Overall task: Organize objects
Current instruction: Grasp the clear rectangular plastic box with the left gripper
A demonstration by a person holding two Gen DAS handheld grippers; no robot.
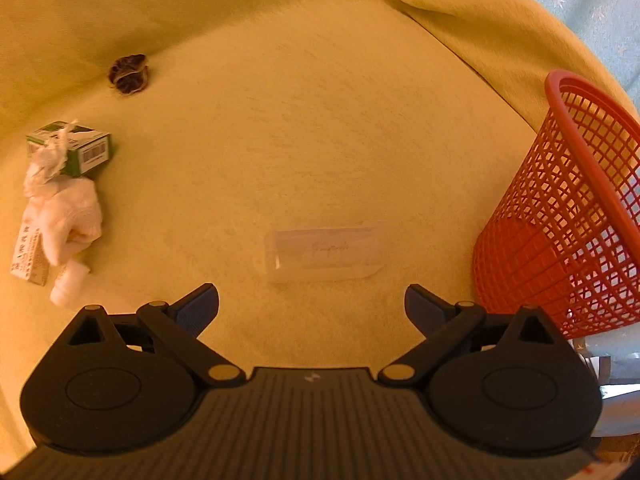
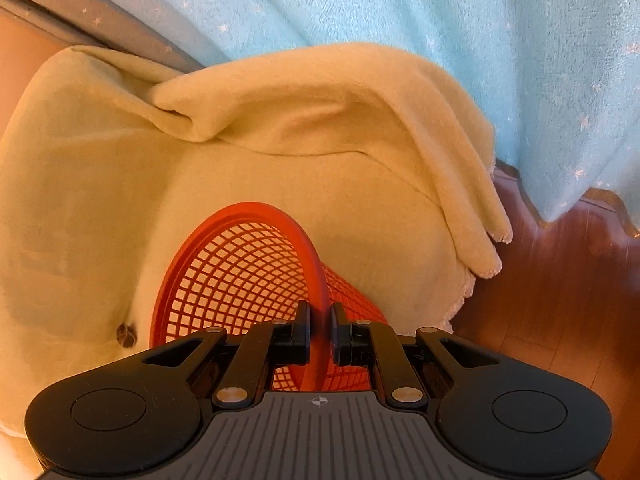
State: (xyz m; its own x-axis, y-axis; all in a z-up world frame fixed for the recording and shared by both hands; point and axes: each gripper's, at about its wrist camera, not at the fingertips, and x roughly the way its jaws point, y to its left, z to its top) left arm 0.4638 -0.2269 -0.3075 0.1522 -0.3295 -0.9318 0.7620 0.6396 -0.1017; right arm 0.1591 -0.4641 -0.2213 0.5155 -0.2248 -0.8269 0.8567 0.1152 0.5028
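A yellow blanket [image 1: 320,128] is covering the whole work surface, and everything is sitting on it. The red basket [image 1: 568,220] is standing at its right edge, tilting, and the right gripper [image 2: 320,330] is pinching the basket's rim, its fingers closed down tight on the plastic band.

The left gripper [image 1: 312,304] is hovering low over the blanket with its fingers spread wide and holding nothing. Just ahead of it, centred on the gap and leaning slightly toward the right finger, a clear plastic box [image 1: 324,254] is lying flat with its long axis running left to right, across the line of the fingers. Judging from this, the left gripper is much the nearer one and the likely picker, and the box would need taking across its short side or after a wrist turn.

Well off to the left, a white cloth [image 1: 64,208] is bunching against a green carton [image 1: 72,148], with a printed white packet [image 1: 30,258] and a small white bottle [image 1: 68,286] beside it. Farther back a dark scrunchie [image 1: 130,74] is lying alone.
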